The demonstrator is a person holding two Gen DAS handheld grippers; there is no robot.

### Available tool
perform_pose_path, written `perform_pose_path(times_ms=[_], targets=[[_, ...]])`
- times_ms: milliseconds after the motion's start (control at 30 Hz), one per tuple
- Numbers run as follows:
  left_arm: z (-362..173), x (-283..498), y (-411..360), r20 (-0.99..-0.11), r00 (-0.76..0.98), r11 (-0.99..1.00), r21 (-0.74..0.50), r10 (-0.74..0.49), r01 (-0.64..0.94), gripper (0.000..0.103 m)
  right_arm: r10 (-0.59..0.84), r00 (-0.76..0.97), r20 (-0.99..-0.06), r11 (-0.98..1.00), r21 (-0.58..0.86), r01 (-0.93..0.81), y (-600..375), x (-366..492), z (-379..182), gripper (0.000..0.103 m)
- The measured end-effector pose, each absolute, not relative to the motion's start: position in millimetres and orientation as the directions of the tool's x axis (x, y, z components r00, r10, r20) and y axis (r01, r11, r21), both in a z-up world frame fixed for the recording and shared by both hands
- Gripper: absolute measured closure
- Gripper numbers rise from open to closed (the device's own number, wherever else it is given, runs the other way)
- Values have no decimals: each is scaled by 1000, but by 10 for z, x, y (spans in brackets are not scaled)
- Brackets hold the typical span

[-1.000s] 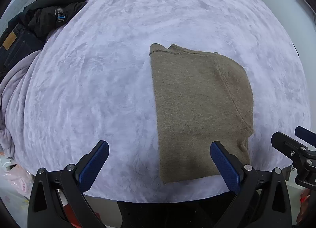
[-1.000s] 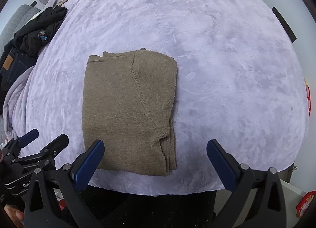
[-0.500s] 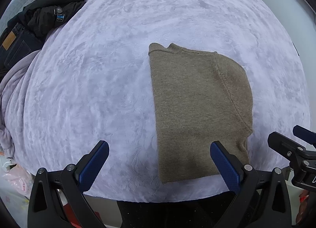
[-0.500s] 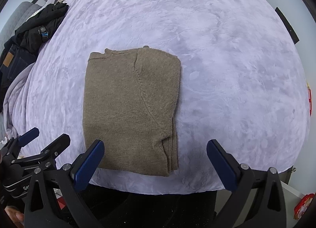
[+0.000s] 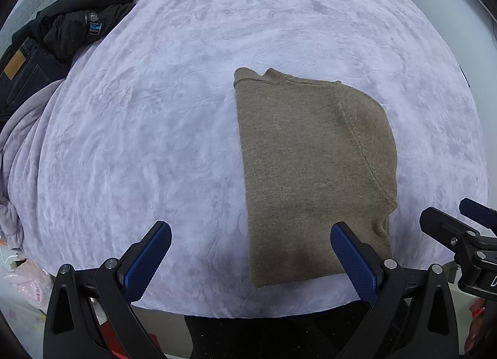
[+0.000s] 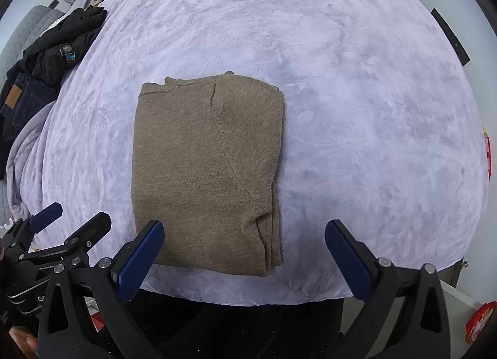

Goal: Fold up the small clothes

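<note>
Two tongs hold back from a folded sweater

Both tongs hang wide apart and grip nothing: the left tongs (image 5: 248,261) and the right tongs (image 6: 245,258) sit at the near edge of the bed (image 5: 139,141). Over the last second almost nothing has shifted; the brown sweater (image 6: 206,172) only slides slightly in each view, so the tongs are drifting, not working. That suggests a finished lengthwise fold and a pause before the next one. The sweater lies flat on the lilac bedcover, at 1 o'clock from the left tongs and 11 o'clock from the right. Its long axis runs from 6 to 12 o'clock, neckline far, hem near. Dark clothes (image 5: 77,26) are piled at 10 o'clock.
</note>
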State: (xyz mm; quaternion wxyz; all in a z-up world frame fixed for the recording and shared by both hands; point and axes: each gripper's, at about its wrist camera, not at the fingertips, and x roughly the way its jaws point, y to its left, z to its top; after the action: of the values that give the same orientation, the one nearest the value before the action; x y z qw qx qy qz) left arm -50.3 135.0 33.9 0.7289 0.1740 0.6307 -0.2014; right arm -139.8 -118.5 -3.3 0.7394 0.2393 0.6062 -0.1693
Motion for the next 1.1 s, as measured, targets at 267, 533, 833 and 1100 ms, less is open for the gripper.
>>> perform_pose_path(times_ms=[267, 533, 833, 1100], targets=[[343, -500, 1359, -990, 123, 858, -1, -75, 514, 0, 42, 208, -977, 821, 152, 551, -1117, -1431, -42, 0], [342, -510, 1364, -990, 121, 858, -2, -74, 514, 0, 41, 210, -977, 820, 152, 551, -1108, -1433, -41, 0], [328, -521, 1378, -990, 122, 859, -3, -76, 513, 0, 40, 208, -977, 821, 151, 550, -1109, -1431, -44, 0], [322, -510, 1380, -990, 118, 858, -2, -73, 513, 0, 40, 209, -977, 820, 151, 552, -1101, -1431, -46, 0]])
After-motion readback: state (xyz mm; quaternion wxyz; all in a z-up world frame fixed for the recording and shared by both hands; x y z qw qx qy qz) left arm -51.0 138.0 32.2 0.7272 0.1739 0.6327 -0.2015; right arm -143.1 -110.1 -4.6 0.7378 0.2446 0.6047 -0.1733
